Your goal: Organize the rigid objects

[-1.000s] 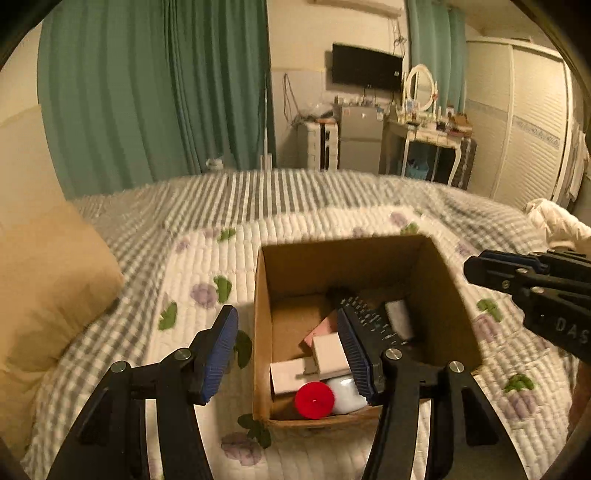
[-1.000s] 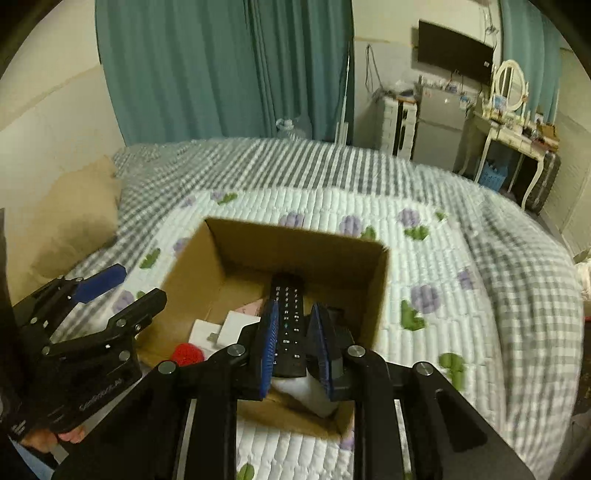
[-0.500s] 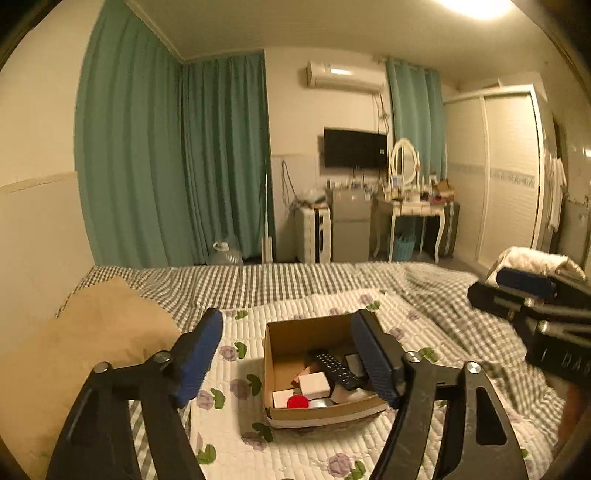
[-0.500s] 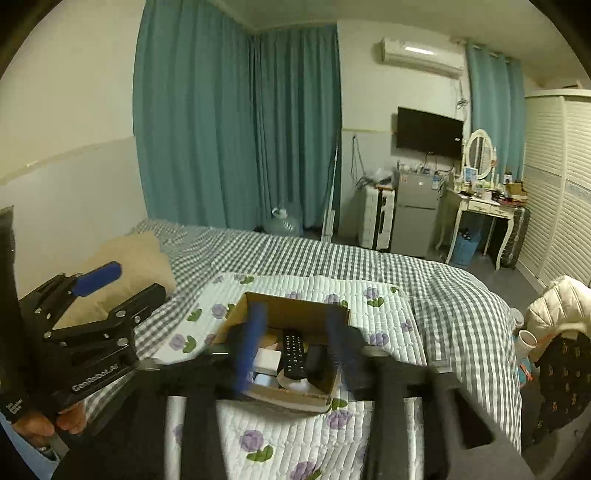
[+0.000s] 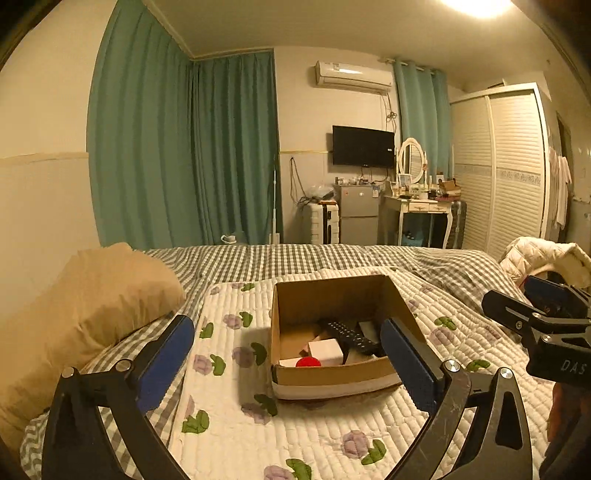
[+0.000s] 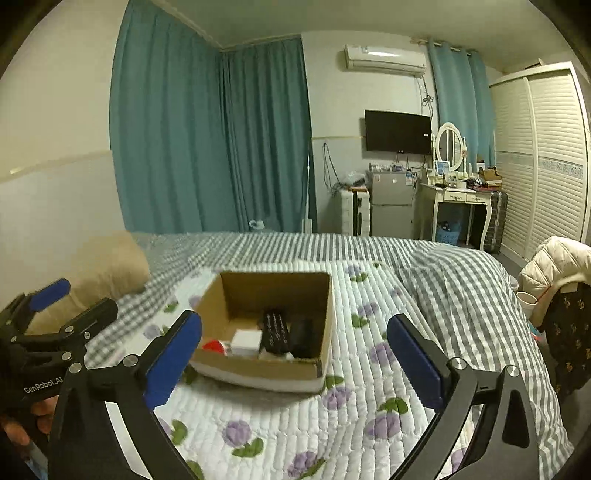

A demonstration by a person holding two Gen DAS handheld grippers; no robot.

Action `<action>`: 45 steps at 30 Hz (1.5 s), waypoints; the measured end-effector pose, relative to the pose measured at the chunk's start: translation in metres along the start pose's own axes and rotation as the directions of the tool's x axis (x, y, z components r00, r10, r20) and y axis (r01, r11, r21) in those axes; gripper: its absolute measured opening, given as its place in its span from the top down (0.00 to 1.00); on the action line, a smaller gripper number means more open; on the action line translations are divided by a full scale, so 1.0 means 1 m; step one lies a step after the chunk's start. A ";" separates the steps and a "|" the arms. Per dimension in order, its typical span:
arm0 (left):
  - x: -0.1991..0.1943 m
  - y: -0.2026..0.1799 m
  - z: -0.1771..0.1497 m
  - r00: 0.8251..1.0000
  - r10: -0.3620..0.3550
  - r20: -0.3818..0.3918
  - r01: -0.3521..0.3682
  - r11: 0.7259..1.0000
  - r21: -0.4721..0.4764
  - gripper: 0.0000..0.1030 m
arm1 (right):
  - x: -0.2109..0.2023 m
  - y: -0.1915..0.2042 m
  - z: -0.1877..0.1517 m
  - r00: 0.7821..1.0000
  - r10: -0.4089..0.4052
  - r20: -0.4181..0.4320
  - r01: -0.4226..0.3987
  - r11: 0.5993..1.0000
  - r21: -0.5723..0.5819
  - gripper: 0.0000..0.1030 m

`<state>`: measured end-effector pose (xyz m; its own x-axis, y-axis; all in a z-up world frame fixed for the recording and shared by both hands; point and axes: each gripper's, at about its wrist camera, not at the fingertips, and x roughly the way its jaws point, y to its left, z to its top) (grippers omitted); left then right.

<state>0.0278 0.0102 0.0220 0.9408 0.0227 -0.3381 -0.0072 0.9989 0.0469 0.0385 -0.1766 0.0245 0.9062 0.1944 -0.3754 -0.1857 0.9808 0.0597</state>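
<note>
Now the bed (image 5: 332, 424) carries the cardboard box (image 5: 332, 373), which holds a black remote (image 5: 349, 334), a white block (image 5: 325, 351) and what may be a red cap (image 5: 308, 362). Left gripper (image 5: 291, 360) and right gripper (image 6: 293, 360) both gape empty.

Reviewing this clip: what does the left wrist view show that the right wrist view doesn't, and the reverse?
Only the left wrist view shows the ceiling light and the right gripper. Only the right wrist view shows the left gripper, a paper cup and a dark patterned garment. Both show the cardboard box holding the remote, the pillow and open, empty jaws.
</note>
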 end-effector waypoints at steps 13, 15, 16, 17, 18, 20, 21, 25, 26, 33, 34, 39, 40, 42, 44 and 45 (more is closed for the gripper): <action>0.004 0.002 -0.012 0.999 0.015 -0.039 -0.015 1.000 0.001 0.00 | 0.007 -0.001 -0.013 0.999 -0.029 -0.018 0.029 1.000 -0.008 0.00; 0.005 0.002 -0.013 0.999 0.007 -0.051 -0.007 1.000 -0.005 0.00 | 0.007 -0.003 -0.014 0.999 -0.032 -0.019 0.032 0.999 -0.008 0.00; 0.005 0.002 -0.013 0.999 0.007 -0.053 -0.007 1.000 -0.007 0.00 | 0.008 -0.003 -0.014 0.999 -0.032 -0.019 0.032 0.999 -0.006 0.00; 0.005 0.002 -0.013 0.999 0.008 -0.053 -0.009 1.000 -0.008 0.00 | 0.008 -0.004 -0.013 0.999 -0.034 -0.017 0.034 0.999 -0.001 0.00; 0.005 0.002 -0.013 0.999 0.010 -0.052 -0.010 1.000 -0.008 0.00 | 0.007 -0.006 -0.014 0.999 -0.034 -0.015 0.034 0.999 0.001 0.00; 0.005 0.003 -0.013 0.998 0.010 -0.055 -0.011 1.000 -0.009 0.00 | 0.007 -0.008 -0.014 0.999 -0.037 -0.016 0.037 0.999 0.006 0.00; 0.005 0.003 -0.013 0.998 0.008 -0.056 -0.008 1.000 -0.010 0.00 | 0.008 -0.009 -0.014 0.999 -0.039 -0.017 0.039 0.999 0.009 0.00; 0.007 0.001 -0.014 0.998 0.005 -0.056 -0.005 1.000 -0.002 0.00 | 0.009 -0.010 -0.015 0.999 -0.038 -0.024 0.038 0.999 0.011 0.00; 0.007 0.001 -0.015 0.998 0.005 -0.056 -0.005 1.000 0.000 0.00 | 0.009 -0.010 -0.015 0.999 -0.037 -0.024 0.037 0.999 0.011 0.00; 0.009 -0.002 -0.016 0.998 -0.001 -0.061 0.000 1.000 -0.002 0.00 | 0.011 -0.010 -0.015 0.999 -0.034 -0.025 0.035 0.999 0.010 0.00; 0.009 -0.001 -0.016 0.998 -0.001 -0.061 0.001 1.000 -0.001 0.00 | 0.011 -0.009 -0.016 0.999 -0.035 -0.026 0.035 0.999 0.010 0.00; 0.010 -0.004 -0.018 0.998 -0.001 -0.068 0.001 1.000 0.001 0.00 | 0.015 -0.009 -0.018 0.999 -0.032 -0.034 0.032 0.999 0.013 0.00; 0.011 -0.005 -0.018 0.998 0.000 -0.070 0.000 1.000 0.002 0.00 | 0.016 -0.009 -0.018 0.999 -0.033 -0.035 0.034 0.999 0.012 0.00; 0.012 -0.006 -0.019 0.997 0.000 -0.077 0.000 1.000 0.004 0.00 | 0.016 -0.009 -0.018 0.998 -0.039 -0.039 0.040 0.999 0.012 0.00; 0.013 -0.005 -0.019 0.996 -0.003 -0.085 0.003 1.000 0.000 0.00 | 0.017 -0.009 -0.018 0.998 -0.044 -0.043 0.045 0.999 0.011 0.00; 0.013 -0.005 -0.019 0.996 -0.006 -0.087 0.006 1.000 -0.004 0.00 | 0.017 -0.009 -0.019 0.998 -0.047 -0.045 0.047 0.999 0.012 0.00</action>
<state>0.0336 0.0059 -0.0005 0.9077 0.0203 -0.4191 -0.0034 0.9992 0.0409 0.0485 -0.1827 0.0003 0.8957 0.1474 -0.4195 -0.1381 0.9890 0.0525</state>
